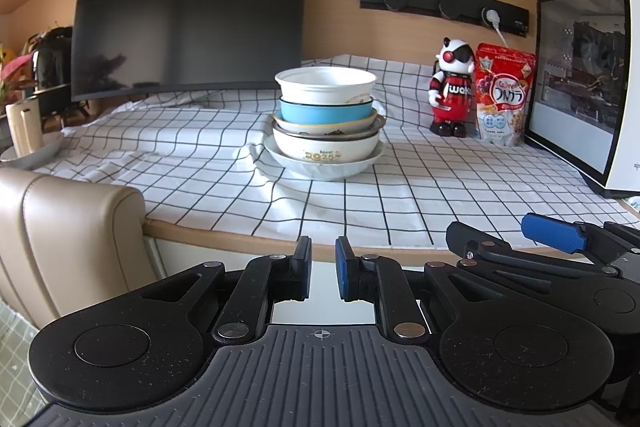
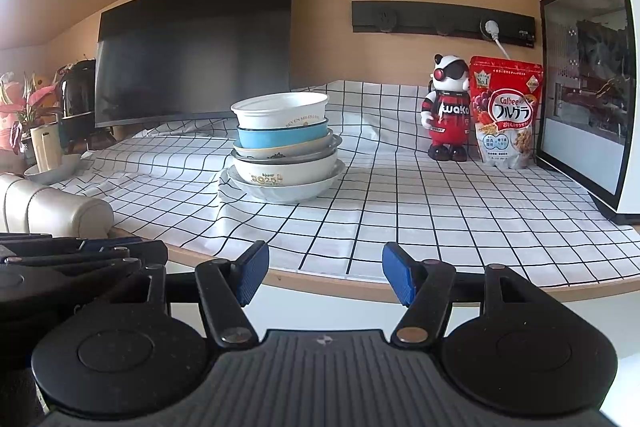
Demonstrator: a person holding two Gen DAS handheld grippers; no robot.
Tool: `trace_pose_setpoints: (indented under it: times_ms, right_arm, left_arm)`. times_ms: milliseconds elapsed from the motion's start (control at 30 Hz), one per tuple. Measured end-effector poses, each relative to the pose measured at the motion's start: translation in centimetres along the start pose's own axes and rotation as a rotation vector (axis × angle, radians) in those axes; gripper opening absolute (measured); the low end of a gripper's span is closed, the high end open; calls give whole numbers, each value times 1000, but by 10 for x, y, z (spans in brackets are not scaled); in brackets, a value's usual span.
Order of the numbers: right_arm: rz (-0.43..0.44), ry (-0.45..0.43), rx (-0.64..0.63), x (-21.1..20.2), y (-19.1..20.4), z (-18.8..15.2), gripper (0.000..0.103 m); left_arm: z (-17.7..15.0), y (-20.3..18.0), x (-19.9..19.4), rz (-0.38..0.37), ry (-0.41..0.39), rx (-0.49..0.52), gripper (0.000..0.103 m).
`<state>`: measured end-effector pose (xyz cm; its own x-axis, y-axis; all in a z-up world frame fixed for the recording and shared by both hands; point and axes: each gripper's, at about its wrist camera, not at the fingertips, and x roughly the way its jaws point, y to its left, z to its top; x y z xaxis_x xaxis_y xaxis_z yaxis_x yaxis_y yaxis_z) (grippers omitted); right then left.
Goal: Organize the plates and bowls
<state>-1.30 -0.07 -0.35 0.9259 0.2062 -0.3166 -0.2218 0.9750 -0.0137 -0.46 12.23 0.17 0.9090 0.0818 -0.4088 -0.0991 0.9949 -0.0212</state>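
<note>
Left tool (image 1: 322, 273): blue pads nearly together, only a narrow slit between them, nothing in it. It sits short of the surface (image 1: 240, 233) edge, pointing at the stack. Right tool (image 2: 323, 277): pads well apart, empty, also short of the edge. In the left wrist view the right tool shows at lower right; in the right wrist view the left tool's body shows at lower left, so the two sit side by side, close.

Stack of plates and bowls (image 1: 326, 123) stands mid-surface on the black-and-white checked cloth (image 1: 192, 147), well apart from both tools. Bottom to top: white plate (image 1: 320, 167), cream bowl with "2025" print (image 1: 326, 147), shallow cream-rimmed dish (image 1: 328, 126), blue bowl (image 1: 326, 111), white bowl (image 1: 326, 83) on top. The dish sits a bit skewed. Cloth is bunched at the stack's left side.

Behind-left of the stack: dark monitor (image 1: 192, 15). Right of the stack, near the back wall: red-and-black panda figurine (image 1: 450, 87), Calbee cereal bag (image 1: 504, 95) just beside it, then a white PC case with glass side (image 1: 584, 83) at the right edge. Black socket strip (image 1: 444, 3) on the wall, one white plug in it. Beige chair back (image 1: 68, 239) at lower left, against the surface edge.
</note>
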Motion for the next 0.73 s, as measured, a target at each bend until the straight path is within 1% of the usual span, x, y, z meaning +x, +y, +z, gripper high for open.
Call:
trace_pose_setpoints:
  times_ms: [500,700,733]
  right_arm:
    - [2,-3,-12,-2,4,0,65]
    - [9,2,-12,-1,6,-1,65]
    - [10,5,-9,0,6,-1,65]
  left_arm:
    - [-3,-1,-4,5,1,-13,16]
    - [-3,1,-1,-8,22,-5,16]
    - [-2,2,0,2,28,-10,16]
